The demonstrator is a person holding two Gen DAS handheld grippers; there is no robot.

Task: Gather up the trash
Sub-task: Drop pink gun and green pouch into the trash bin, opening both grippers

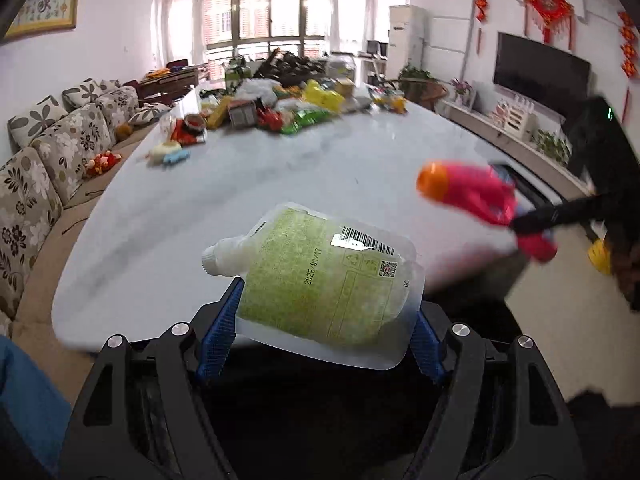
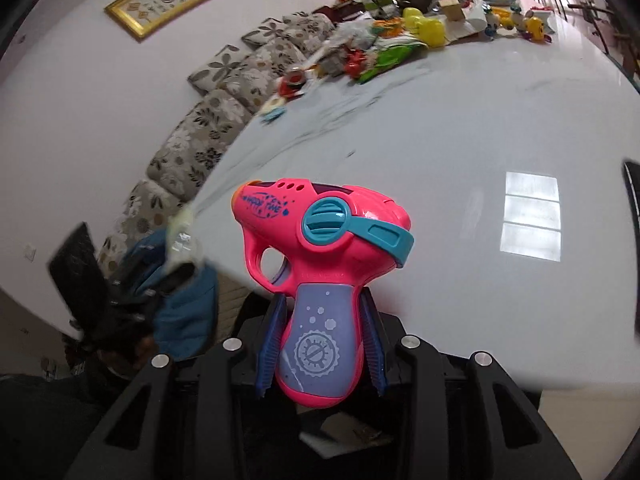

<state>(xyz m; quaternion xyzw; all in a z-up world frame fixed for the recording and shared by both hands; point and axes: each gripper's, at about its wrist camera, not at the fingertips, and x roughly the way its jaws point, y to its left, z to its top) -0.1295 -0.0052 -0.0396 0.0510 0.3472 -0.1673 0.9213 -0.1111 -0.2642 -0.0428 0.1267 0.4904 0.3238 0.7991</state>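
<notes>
Above the near edge of the white worktop (image 1: 240, 184): left claw (image 1: 324, 316) pinches a green spout pouch (image 1: 320, 276), held off the surface, cap pointing left. Right claw (image 2: 320, 344) clamps a pink toy gun (image 2: 320, 264) by its grip, barrel left. Clutter pile (image 1: 280, 108) sits at far end.

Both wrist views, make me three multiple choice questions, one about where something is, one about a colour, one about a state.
1. Where is the clutter pile?
A. far end of the table
B. on the sofa
C. near edge

2. What colour is the toy gun muzzle tip?
A. green
B. orange
C. black

3. What is the left gripper doing?
A. open, empty
B. clamping a green pouch
C. clamping a cup

Answers: 1 A, the pile lies beyond bare tabletop. 2 B, the left view shows an orange tip. 3 B, blue pads press the pouch's sides.
</notes>
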